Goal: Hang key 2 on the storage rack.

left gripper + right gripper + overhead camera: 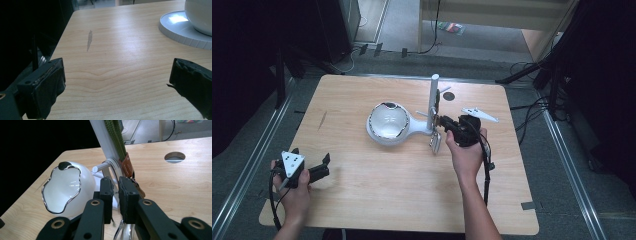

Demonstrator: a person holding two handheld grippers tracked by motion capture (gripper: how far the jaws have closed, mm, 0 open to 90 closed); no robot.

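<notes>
Both tongs are on record: the right gripper (443,126) sits at the middle of the wooden table (402,200), beside a white upright post (432,100), its jaws drawn nearly together. From the right gripper view, the right gripper (115,195) has its pads (126,197) closed to a narrow slit in front of the metal ring (113,167) that hangs from a peg on the post; whether the pads pinch the ring or the keys below cannot be told, since the jaws hide the contact. A green woven strap (115,137) runs down the post to a brown leather tab (127,166) at the ring. Silver keys (435,142) hang below the gripper in the high view. The left gripper (314,170) rests near the table's front left corner, well apart from the stand, jaws spread wide with nothing between them. A white bowl-shaped dish (387,122) with a wavy chrome rim stands on the stand's round base (180,32), left of the post.
</notes>
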